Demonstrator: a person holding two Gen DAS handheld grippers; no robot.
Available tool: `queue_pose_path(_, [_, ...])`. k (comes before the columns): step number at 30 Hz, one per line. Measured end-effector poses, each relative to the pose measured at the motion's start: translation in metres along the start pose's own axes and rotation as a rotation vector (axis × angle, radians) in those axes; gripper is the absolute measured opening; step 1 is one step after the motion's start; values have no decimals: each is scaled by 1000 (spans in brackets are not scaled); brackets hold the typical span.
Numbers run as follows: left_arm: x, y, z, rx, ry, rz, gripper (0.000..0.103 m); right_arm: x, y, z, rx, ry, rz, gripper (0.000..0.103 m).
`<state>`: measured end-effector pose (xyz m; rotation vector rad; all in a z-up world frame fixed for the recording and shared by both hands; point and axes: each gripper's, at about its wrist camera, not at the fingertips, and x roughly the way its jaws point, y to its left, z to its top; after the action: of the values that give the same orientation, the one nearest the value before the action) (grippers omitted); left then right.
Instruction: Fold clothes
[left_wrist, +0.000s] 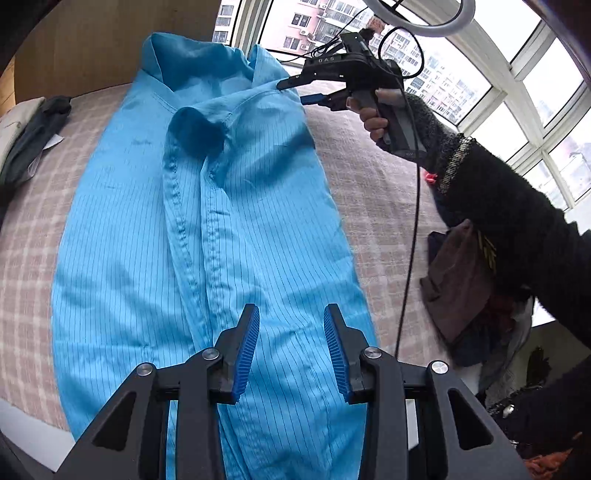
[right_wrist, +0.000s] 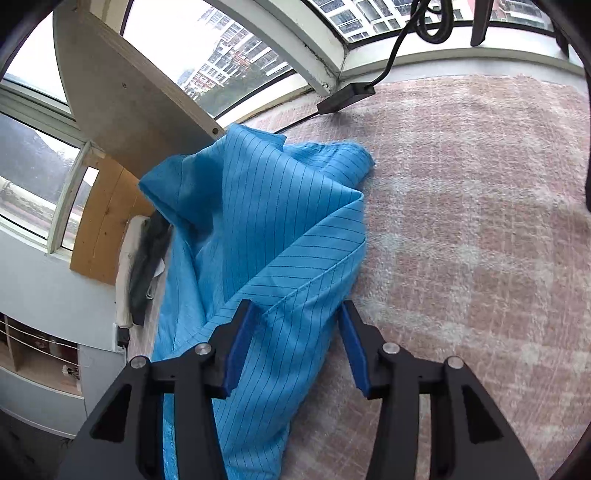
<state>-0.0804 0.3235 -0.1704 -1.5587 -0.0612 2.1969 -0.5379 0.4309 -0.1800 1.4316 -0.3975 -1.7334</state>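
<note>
A blue pinstriped shirt (left_wrist: 229, 229) lies lengthwise along the checked blanket (left_wrist: 373, 184). The left gripper (left_wrist: 291, 347) hangs over its lower part, jaws apart, gripping nothing. The right gripper (right_wrist: 295, 336) stands parted at the shirt's folded shoulder near the window edge.

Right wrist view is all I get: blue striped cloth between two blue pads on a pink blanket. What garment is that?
Observer: A blue shirt, laid out long on the blanket, collar at the far end.
Operator: Where is the other gripper?
Observer: The left gripper hangs over the shirt's near end, jaws apart, nothing clamped.
Operator: And mine?
Observer: From the left wrist view, the right gripper is at the shirt's far shoulder edge, jaws apart.
Operator: Any more clothes?
Observer: A heap of dark clothes lies beside the blanket, under the person's sleeve.
</note>
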Motion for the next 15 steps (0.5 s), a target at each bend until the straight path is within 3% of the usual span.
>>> queue_pose_path(3, [29, 8, 8, -10, 65, 23, 35, 6, -7, -1, 6, -30, 90, 45])
queue_pose_path(4, [36, 11, 8, -11, 88, 33, 35, 4, -8, -2, 17, -48, 106, 39])
queue_pose_path(5, [43, 13, 8, -13, 112, 43, 35, -3, -3, 0, 7, -69, 100, 9])
queue_pose_path(6, [47, 14, 8, -9, 122, 48, 35, -11, 2, 2, -7, -91, 90, 4])
queue_pose_path(10, [50, 12, 7, 21, 116, 49, 37, -38, 41, 16, -135, -177, -22, 3])
queue_pose_path(13, [51, 10, 7, 38, 112, 49, 41, -14, 60, 24, -229, -82, -275, 12])
queue_pose_path(14, [51, 9, 7, 39, 114, 48, 41, -11, 58, 25, -231, -66, -340, 18])
queue_pose_path(15, [51, 9, 6, 40, 116, 49, 41, -13, 56, 26, -219, -83, -353, 18])
